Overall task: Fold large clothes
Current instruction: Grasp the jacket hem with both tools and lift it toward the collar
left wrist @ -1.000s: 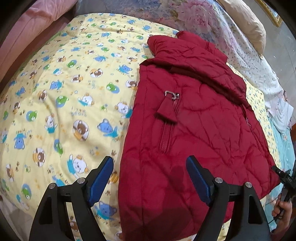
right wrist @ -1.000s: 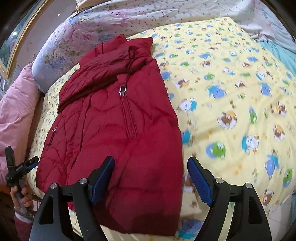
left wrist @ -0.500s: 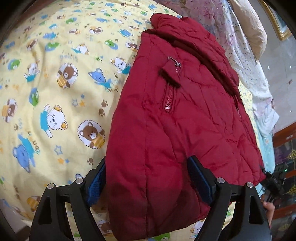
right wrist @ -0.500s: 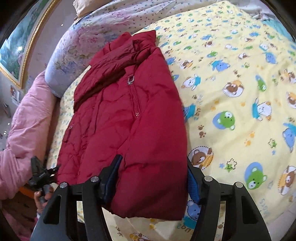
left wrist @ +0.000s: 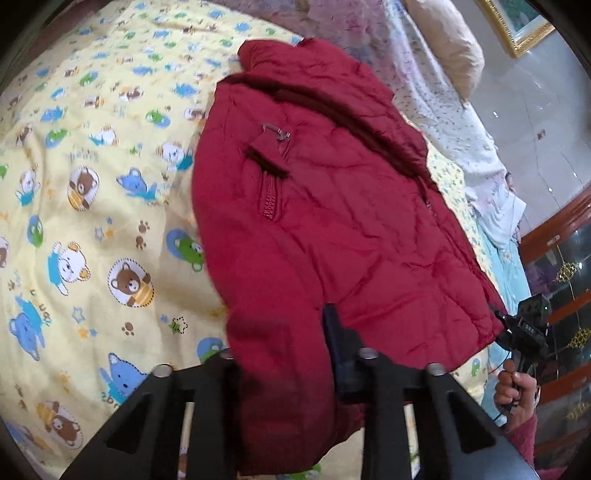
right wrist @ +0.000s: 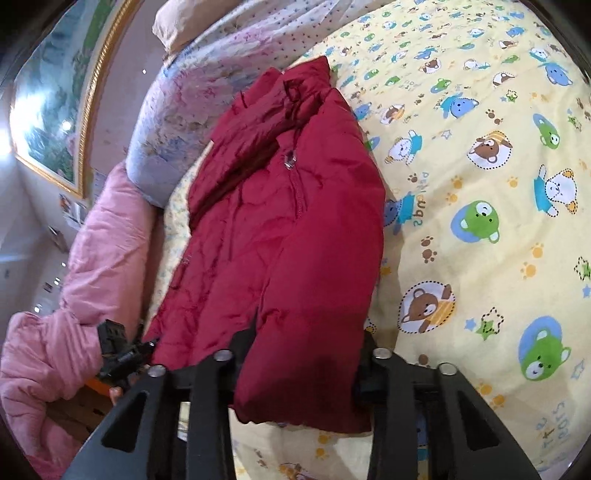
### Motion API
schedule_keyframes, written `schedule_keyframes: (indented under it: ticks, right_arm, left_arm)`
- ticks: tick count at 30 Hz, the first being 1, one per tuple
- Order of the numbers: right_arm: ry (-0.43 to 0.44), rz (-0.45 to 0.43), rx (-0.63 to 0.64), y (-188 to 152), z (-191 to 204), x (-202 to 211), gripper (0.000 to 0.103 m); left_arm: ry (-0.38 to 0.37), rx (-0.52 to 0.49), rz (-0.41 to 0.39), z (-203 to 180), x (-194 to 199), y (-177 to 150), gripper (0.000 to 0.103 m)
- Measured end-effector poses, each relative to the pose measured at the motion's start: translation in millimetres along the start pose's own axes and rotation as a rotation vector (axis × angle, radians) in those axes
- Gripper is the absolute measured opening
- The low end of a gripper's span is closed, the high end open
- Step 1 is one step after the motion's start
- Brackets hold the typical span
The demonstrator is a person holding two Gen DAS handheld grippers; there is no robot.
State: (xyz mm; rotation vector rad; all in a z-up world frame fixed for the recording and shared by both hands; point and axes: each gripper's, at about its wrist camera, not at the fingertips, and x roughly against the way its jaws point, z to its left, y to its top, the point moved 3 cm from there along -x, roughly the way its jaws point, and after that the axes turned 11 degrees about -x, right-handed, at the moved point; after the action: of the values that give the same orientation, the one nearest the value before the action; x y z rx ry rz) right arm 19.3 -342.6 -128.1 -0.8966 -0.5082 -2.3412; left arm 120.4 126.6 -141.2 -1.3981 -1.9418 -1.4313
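Left wrist view: red quilted jacket (left wrist: 332,221) lies on a yellow bear-print sheet (left wrist: 92,192), collar up at 12 o'clock, hem down at 6. The left gripper (left wrist: 284,354) comes in from 6 o'clock w/ its jaws closing on the jacket's hem corner; fabric is bunched between the fingers and bulges over them, so pads look pressed into it. A zip pocket w/ a metal pull (left wrist: 275,129) sits just above frame centre. At 4 o'clock the right gripper (left wrist: 524,328) shows from the side at the jacket's other hem corner, w/ the person's hand (left wrist: 517,391) on its handle. At 1 o'clock there's a pale dotted quilt (left wrist: 443,92) and a beige pillow (left wrist: 447,51), and a gilt picture frame (left wrist: 517,29) on the wall beyond.

Right wrist view: same jacket (right wrist: 288,229), collar at 12, hem at 6, sheet (right wrist: 480,221) running off to 3 o'clock. The right gripper (right wrist: 306,369) has its jaws closing w/ a thick fold of hem between them, cloth squeezed tight and spilling out below the fingers. At 8 o'clock the left gripper (right wrist: 122,350) is at the far hem corner; can't tell its jaw state from this side. A pink duvet (right wrist: 92,277) is heaped at 9 o'clock, w/ a framed landscape picture (right wrist: 51,110) at 10.
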Motion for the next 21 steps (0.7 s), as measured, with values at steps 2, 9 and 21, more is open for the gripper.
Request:
schedule_keyframes:
  ticks: [2,9,21]
  right_arm:
    - [0.028,-0.007,-0.001,-2,4,4,0.027]
    - [0.086,-0.023,0.032,-20,21,29,0.025]
    - [0.179,-0.034,0.060,-21,47,52,0.024]
  left_arm:
    - [-0.005,0.008,-0.015,-1,8,-3,0.017]
    - [-0.025,-0.031,-0.070,-11,47,-21,0.016]
    - [-0.083,-0.047,-0.113,-7,94,-26,0.016]
